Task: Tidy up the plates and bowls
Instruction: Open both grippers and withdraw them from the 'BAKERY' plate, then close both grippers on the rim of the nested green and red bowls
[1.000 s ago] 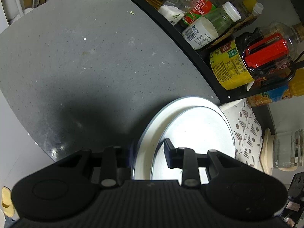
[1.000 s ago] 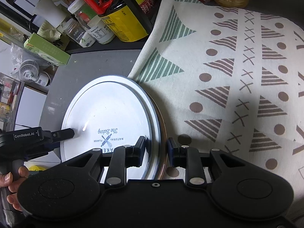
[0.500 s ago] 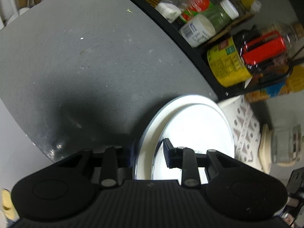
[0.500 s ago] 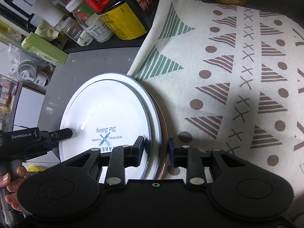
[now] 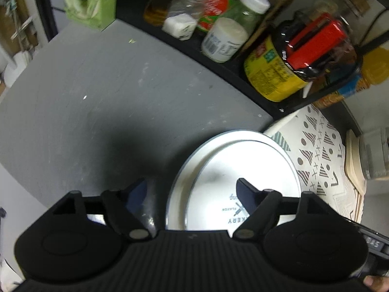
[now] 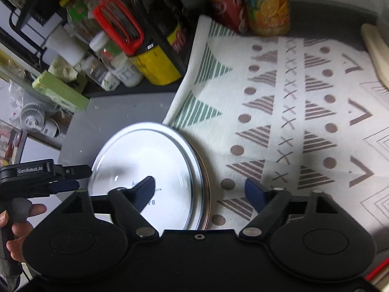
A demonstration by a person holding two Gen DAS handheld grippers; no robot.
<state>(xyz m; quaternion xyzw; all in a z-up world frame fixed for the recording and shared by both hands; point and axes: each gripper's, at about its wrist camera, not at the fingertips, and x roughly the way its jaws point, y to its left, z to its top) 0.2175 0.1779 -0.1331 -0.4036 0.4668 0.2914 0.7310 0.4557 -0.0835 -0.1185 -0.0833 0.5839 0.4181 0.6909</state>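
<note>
Both grippers have let go: left gripper [image 5: 192,189] and right gripper [image 6: 200,189] gape over stacked white plates [image 6: 145,168] at the counter's [image 5: 97,102] edge; only the right view shows the lower plate's metallic rim.

The plates [image 6: 145,155] look like glossy white enamel with thin metal rims that catch the light, and the top one carries dull grey print. The table [image 5: 97,112] is a matt grey, faintly speckled and scuffed surface. The cloth [image 6: 291,112] is a woven, matt cream fabric with printed brown and green shapes. Both tools, left [image 5: 192,192] and right [image 6: 199,189], are black matt plastic with ribbed bodies, small shiny metal pins and smooth dark-blue pads [image 6: 254,193]. The jars [image 5: 228,41] on the shelf look like clear plastic or glass with paper labels, and one bottle [image 5: 313,39] has a glossy red handle.
</note>
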